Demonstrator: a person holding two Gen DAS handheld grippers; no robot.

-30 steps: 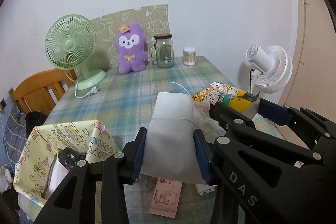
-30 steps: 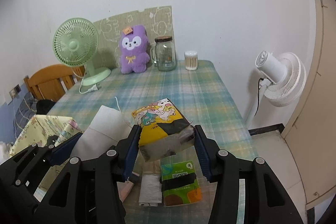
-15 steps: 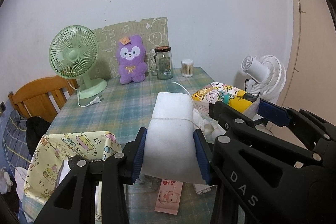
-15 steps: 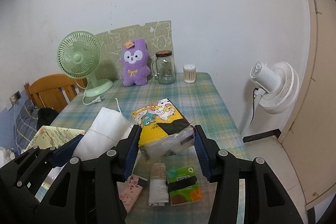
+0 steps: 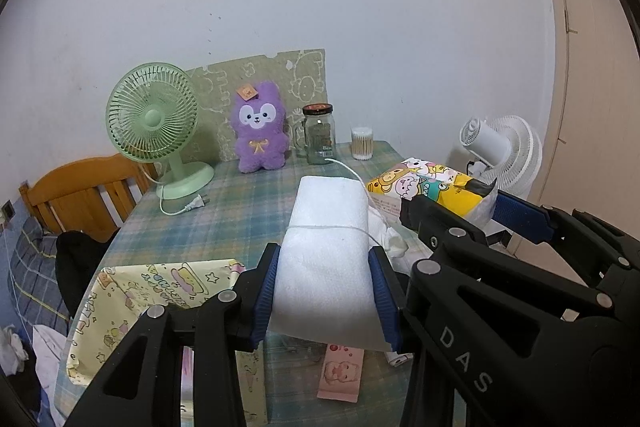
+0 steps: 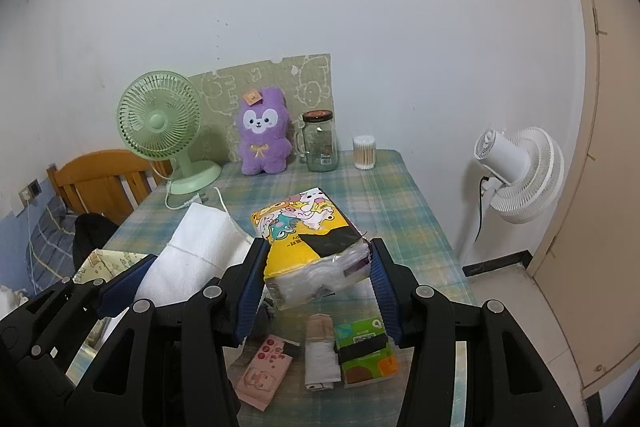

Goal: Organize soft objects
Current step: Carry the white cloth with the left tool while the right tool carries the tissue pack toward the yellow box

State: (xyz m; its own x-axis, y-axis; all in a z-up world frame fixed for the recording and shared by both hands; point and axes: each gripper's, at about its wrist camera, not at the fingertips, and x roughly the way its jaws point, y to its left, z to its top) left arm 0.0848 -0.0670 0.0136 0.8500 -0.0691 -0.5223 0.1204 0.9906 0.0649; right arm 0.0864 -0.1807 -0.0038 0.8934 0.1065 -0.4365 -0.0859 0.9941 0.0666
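— While both tools hang above the plaid table (image 6: 404, 195), what does each one carry?

— The left gripper (image 5: 326, 301) pinches a white folded towel (image 5: 328, 251) tied round with a thin string; its blue pads press into the cloth on both sides. The right gripper (image 6: 318, 279) is clamped on a yellow tissue pack (image 6: 308, 239) printed with cartoon animals. Both bundles are off the table, side by side, the towel on the left.

— What lies underneath?

— A pink packet (image 6: 264, 371), a small white roll (image 6: 320, 355) and a green tissue pack (image 6: 366, 351) sit on the near edge, just below the right gripper. A yellow patterned bag (image 5: 132, 303) stands at the left edge, near the left gripper.

— And farther back?

— Against the wall: a green desk fan (image 6: 164, 127), its plug lying loose on the cloth, a purple plush (image 6: 264, 135), a glass jar (image 6: 320, 143) and a tub of cotton swabs (image 6: 364, 153). A wooden chair (image 6: 100, 183) is at the left, a white floor fan (image 6: 520, 171) at the right, beside the table.
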